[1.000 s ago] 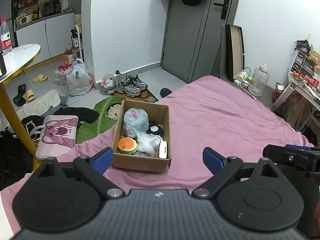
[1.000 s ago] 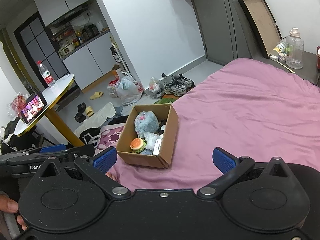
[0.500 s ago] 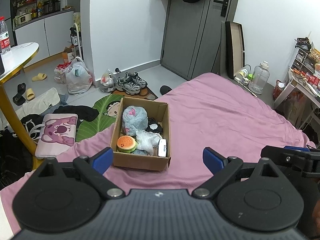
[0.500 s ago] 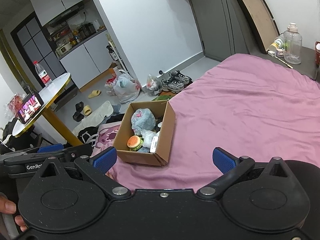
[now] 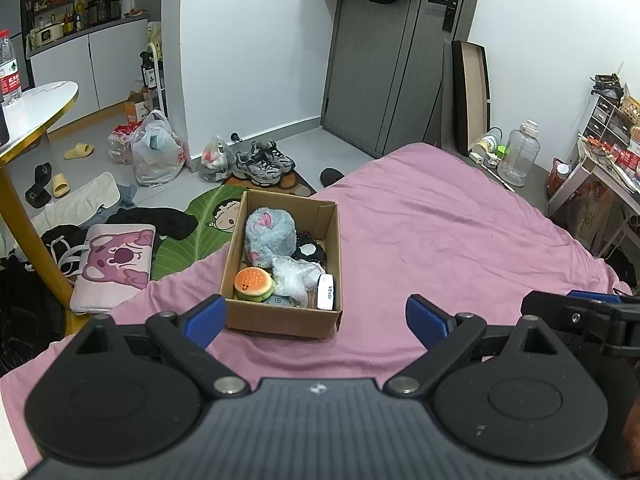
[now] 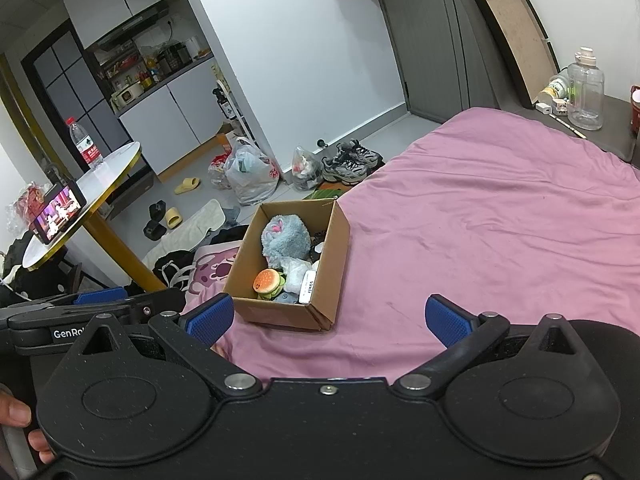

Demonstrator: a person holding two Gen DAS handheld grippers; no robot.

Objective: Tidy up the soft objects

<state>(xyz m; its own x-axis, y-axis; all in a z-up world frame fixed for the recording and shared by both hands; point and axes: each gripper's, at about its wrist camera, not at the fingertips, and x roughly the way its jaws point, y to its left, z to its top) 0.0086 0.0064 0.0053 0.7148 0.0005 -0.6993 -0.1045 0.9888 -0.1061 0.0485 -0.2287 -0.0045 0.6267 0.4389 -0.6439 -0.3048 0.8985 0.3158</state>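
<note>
The box (image 5: 282, 317) sits on the pink bed (image 5: 440, 240), left of centre in the left wrist view and just beyond the gap between the fingers. It is open-topped, and its long axis runs from the lower centre of the frame up toward the shoes (image 5: 262, 163) on the floor, leaning slightly left. In the right wrist view the same box (image 6: 280, 312) lies left of centre, its long axis tilted up and to the right, one corner pointing at the camera.

Inside, a grey-blue plush (image 5: 269, 232) fills the far end. A burger toy (image 5: 253, 283) lies at the near left, a clear plastic bag (image 5: 294, 276) beside it, and a white pack (image 5: 326, 297) stands along the near right wall. A dark item (image 5: 309, 251) sits at the far right; what it is cannot be told.

The left gripper (image 5: 316, 316) has its jaws spread wide, holding nothing, its blue pads (image 5: 206, 317) short of the box's near wall. The right gripper (image 6: 327, 316) is likewise spread and empty, over the bed. The left gripper's body shows at the lower left of the right wrist view, with a hand (image 6: 24, 428) at the frame edge.

A table (image 5: 36, 100) stands at upper left, and a pillow (image 5: 114, 264) lies on the floor.
</note>
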